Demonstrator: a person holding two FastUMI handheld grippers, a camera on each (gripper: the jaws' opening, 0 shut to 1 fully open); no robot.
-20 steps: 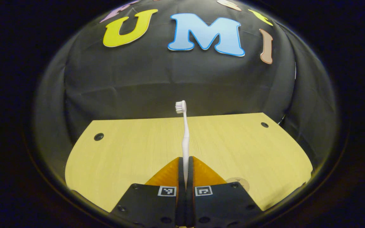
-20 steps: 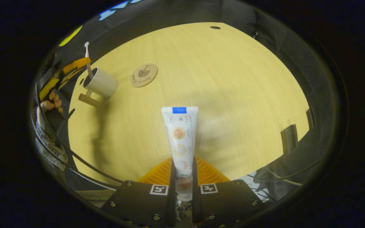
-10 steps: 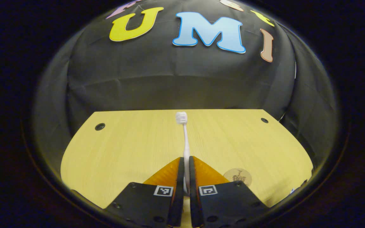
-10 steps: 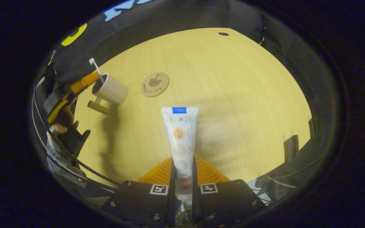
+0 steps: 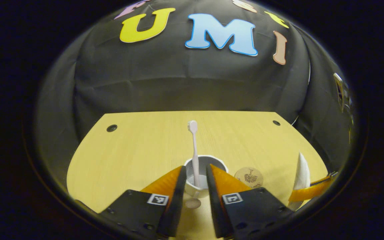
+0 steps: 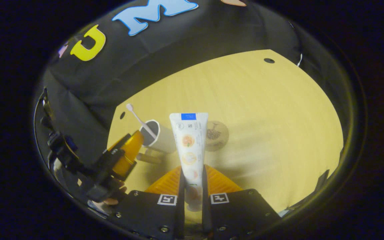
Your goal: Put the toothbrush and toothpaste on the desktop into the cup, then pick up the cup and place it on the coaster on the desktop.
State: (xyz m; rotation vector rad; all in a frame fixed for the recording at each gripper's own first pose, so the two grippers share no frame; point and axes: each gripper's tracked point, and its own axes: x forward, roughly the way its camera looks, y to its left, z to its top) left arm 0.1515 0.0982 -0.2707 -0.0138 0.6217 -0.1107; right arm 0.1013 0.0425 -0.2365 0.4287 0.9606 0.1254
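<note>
The white toothbrush (image 5: 195, 155) stands in the white cup (image 5: 190, 188), bristles up, leaning on the rim. My left gripper (image 5: 195, 178) is open just above the cup, one orange finger on each side of the brush stem and neither touching it. In the right gripper view, my right gripper (image 6: 192, 181) is shut on the toothpaste tube (image 6: 189, 140), which points forward with its flat end up. Just left of the tube stand the cup (image 6: 160, 140) with the toothbrush (image 6: 138, 117) and the left gripper (image 6: 125, 156). The round wooden coaster (image 6: 218, 135) lies right of the cup.
The light wooden table (image 5: 128, 160) has small dark holes near its far corners. The coaster (image 5: 249, 176) lies right of the cup in the left gripper view. At that view's right edge are the toothpaste (image 5: 301, 175) and an orange finger. A hand (image 6: 112, 199) holds the left gripper.
My left gripper has opened and let the toothbrush go into the cup, then drawn back slightly. My right gripper has swung toward the cup with the toothpaste.
</note>
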